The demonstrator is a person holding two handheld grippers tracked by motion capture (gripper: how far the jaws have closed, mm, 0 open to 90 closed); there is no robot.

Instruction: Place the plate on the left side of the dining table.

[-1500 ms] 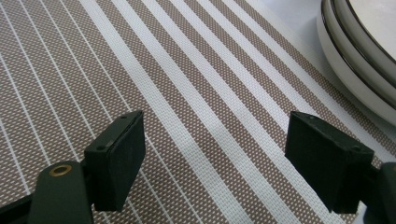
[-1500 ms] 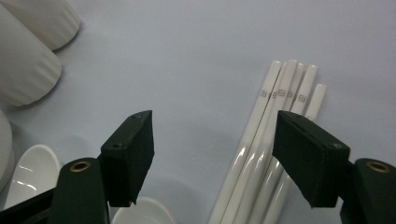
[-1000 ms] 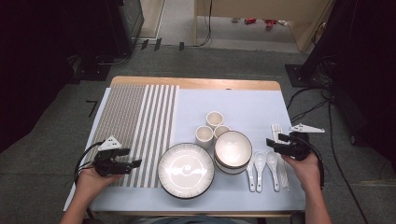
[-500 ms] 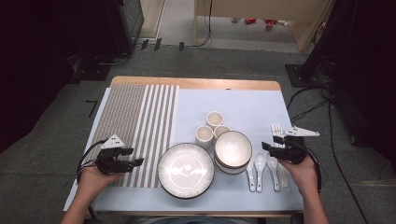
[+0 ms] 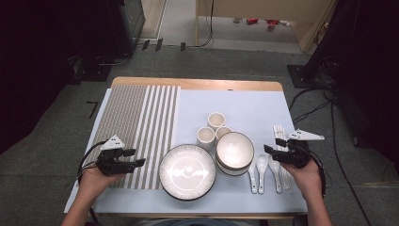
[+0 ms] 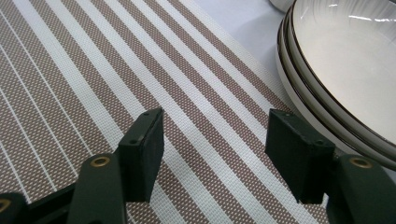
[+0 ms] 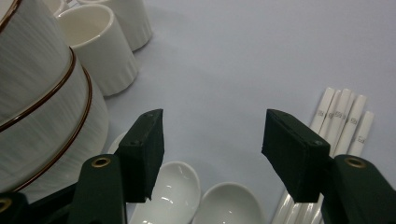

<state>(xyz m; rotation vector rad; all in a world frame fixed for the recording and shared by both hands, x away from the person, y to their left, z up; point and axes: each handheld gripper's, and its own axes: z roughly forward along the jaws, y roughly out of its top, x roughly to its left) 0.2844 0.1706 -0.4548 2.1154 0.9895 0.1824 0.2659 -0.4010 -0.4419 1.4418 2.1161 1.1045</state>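
Note:
My left gripper (image 5: 139, 157) hovers over the near edge of the brown-and-white striped placemat (image 5: 141, 117), just left of a stack of dark-rimmed white plates (image 5: 187, 171). In the left gripper view its jaws (image 6: 215, 135) stand apart above the mat (image 6: 70, 70) with nothing between them, and they have just been closing. My right gripper (image 5: 272, 146) is open above three white spoons (image 5: 262, 165), between stacked bowls (image 5: 234, 150) and white chopsticks (image 5: 280, 134). The right gripper view shows its empty jaws (image 7: 212, 135) over the spoons (image 7: 177, 186), with the bowls (image 7: 37, 93) to the left.
Three small white cups (image 5: 216, 120) stand behind the bowls on a pale blue cloth (image 5: 244, 103). The wooden table edge (image 5: 197, 84) runs along the far side. Dark equipment and cables lie on the floor around the table.
My right gripper has edged a little to the left, over the spoons. The left hand has kept still.

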